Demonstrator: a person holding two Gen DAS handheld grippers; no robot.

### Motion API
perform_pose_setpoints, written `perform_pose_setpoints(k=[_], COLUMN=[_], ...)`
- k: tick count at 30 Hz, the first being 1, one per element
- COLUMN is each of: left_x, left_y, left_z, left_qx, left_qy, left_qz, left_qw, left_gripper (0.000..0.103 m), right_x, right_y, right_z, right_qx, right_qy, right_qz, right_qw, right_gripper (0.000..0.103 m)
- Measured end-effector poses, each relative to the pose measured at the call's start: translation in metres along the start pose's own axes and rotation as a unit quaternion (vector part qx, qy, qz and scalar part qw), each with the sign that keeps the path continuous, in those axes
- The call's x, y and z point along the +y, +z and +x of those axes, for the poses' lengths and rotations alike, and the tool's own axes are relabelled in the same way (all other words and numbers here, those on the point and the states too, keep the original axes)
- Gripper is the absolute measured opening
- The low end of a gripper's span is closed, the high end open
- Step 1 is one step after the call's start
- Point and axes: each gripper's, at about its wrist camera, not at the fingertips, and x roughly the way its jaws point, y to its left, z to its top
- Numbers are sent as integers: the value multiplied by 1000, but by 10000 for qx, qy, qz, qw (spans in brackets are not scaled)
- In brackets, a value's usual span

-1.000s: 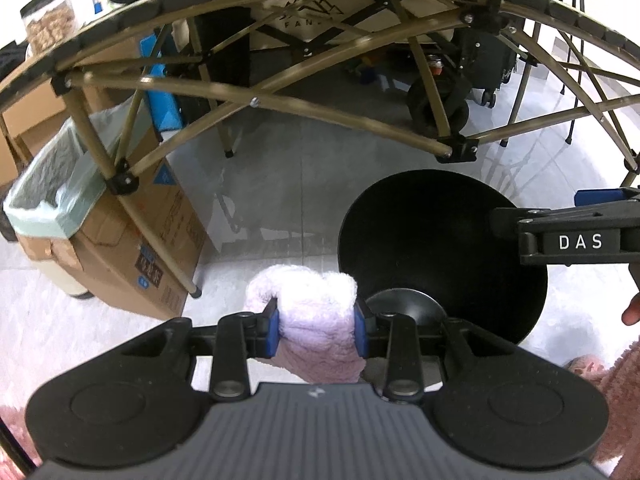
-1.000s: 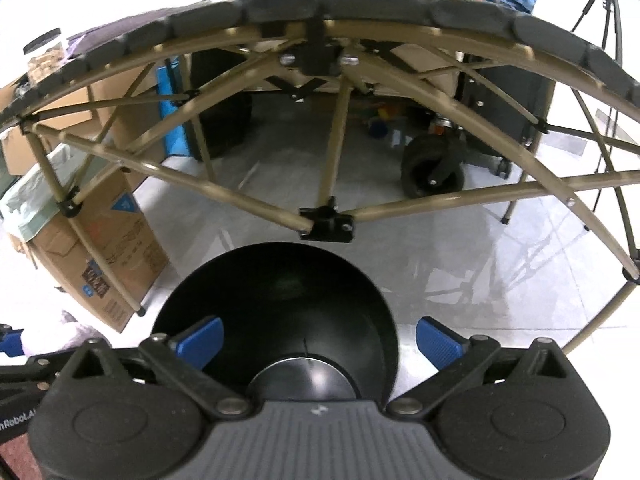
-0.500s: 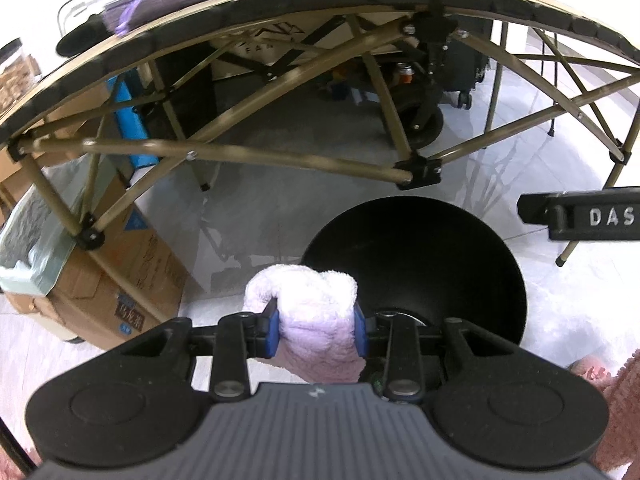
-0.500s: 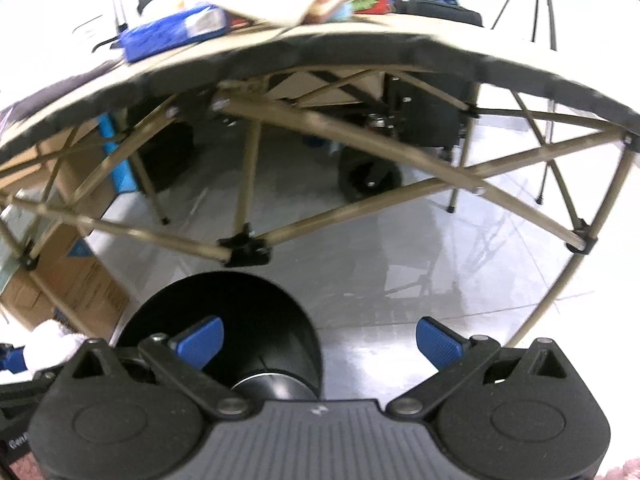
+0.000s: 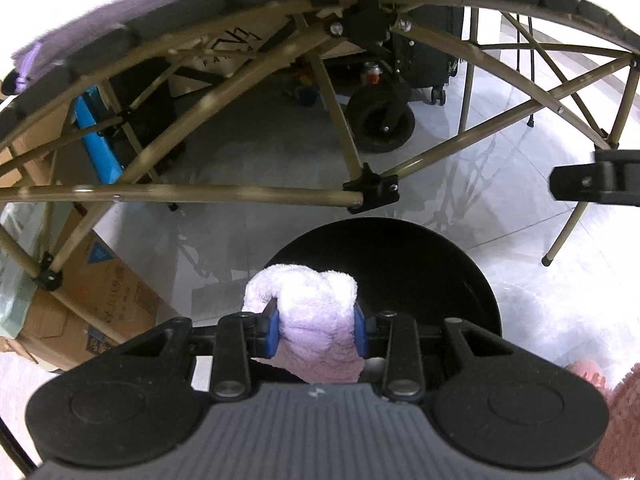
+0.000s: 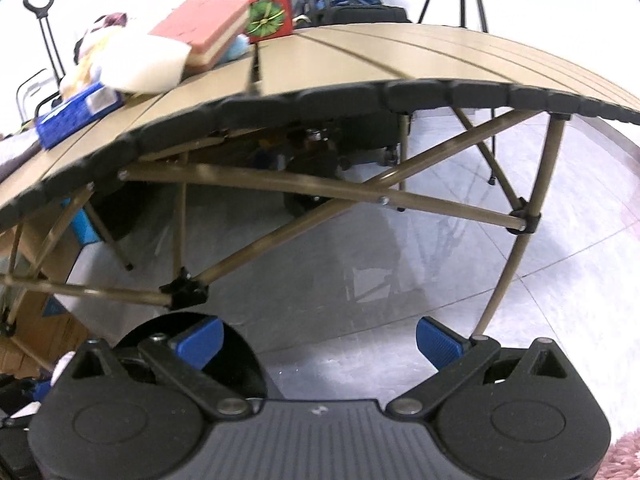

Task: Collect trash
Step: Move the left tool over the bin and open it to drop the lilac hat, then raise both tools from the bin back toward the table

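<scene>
We have the left gripper (image 5: 316, 330) clamped on a fluffy lilac wad (image 5: 310, 312), poised over the near edge of the black bin (image 5: 440, 264) just ahead and below. Right gripper (image 6: 320, 340) spread wide, empty, bin off to its left. Step: the drop. Next we likely nudge forward over the opening and release.

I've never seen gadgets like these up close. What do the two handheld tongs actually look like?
Both look alike. The left tongs and the right tongs each have a dark grey ribbed body with a small pale mark, two round black discs at the sides, and black hinged links with silver pivot screws. Each link ends in a blue ridged pad. A fuzzy pink sleeve shows at the edge. No cables are visible.
</scene>
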Motion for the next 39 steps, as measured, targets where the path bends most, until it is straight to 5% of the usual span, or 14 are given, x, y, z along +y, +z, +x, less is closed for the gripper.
perform_pose_setpoints(k=[24, 28, 31, 39], left_x=[-16, -16, -15, -9], left_y=[7, 6, 6, 7], left_z=[39, 37, 34, 30], left_qx=[754, 819, 868, 893], left_qy=[-457, -410, -272, -273], left_qz=[-223, -269, -359, -511], left_qw=[9959, 9954, 9952, 9943], left_gripper=[40, 59, 100, 103], right_x=[-14, -14, -13, -12], right_y=[2, 2, 1, 1], right_z=[9, 10, 10, 12], right_qx=[66, 89, 108, 139], right_qy=[-237, -237, -229, -219], right_qz=[302, 282, 259, 218], right_qw=[9992, 9993, 9993, 9994], right_gripper=[103, 103, 103, 103])
